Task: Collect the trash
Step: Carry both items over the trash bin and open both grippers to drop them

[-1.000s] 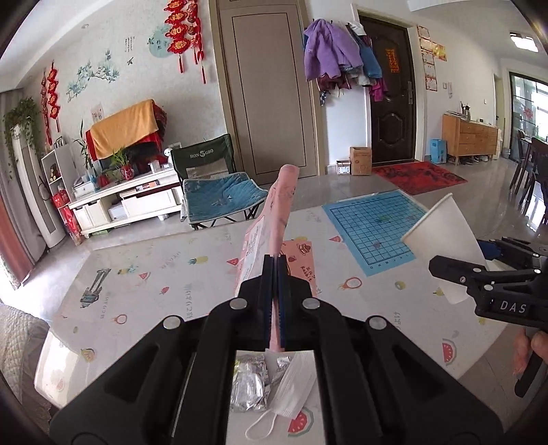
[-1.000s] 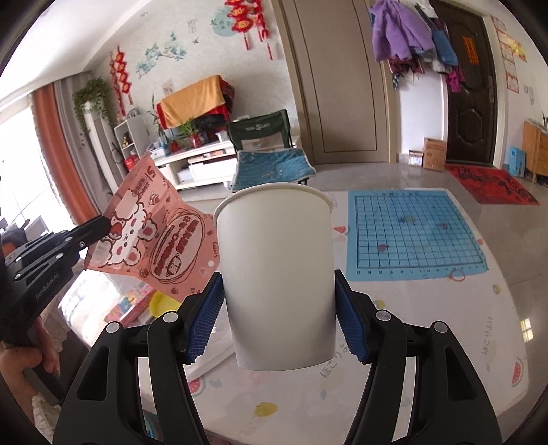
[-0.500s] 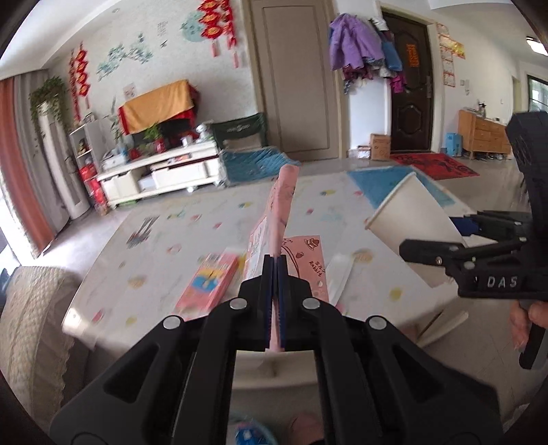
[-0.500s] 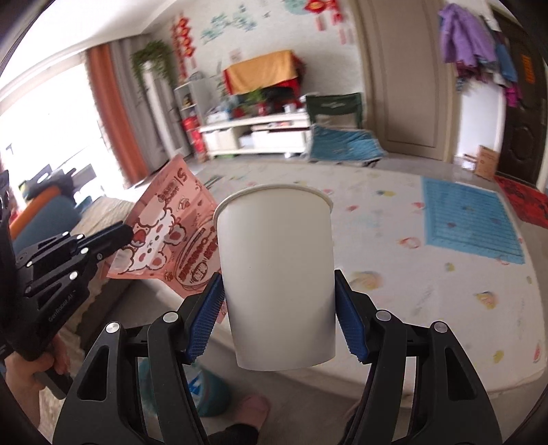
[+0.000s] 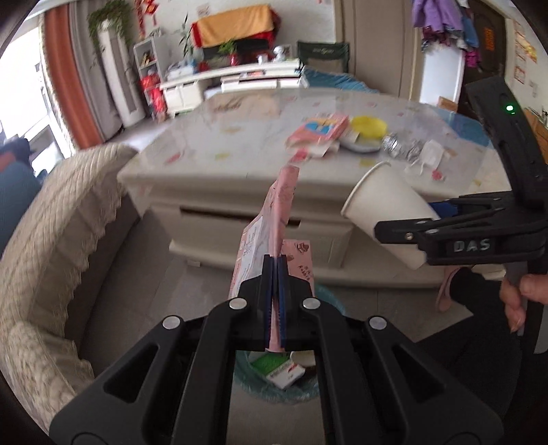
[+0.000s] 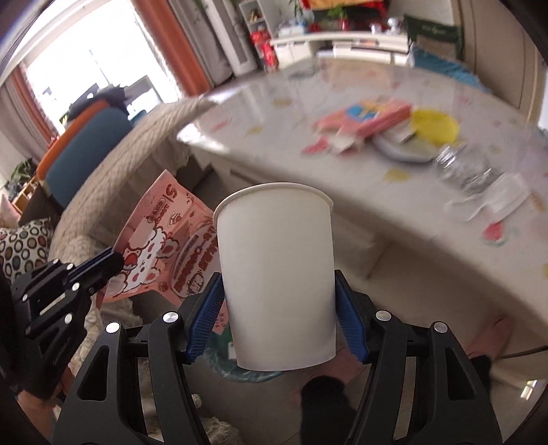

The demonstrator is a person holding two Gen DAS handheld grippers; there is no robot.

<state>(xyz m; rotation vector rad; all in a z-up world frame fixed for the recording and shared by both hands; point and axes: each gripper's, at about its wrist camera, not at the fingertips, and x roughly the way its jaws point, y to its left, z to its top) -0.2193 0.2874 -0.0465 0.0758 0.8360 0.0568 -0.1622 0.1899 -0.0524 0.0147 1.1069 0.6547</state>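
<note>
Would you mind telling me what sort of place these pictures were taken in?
Most likely a home living room: a cream sofa beside a low coffee table, a white TV cabinet against the wall, and coats hanging by the door.

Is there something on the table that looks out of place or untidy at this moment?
Yes. On the white table, litter lies loose: a pink box lies over the edge of a plate, with crumpled foil and a face mask beside it. Nothing looks spilled or broken.
</note>
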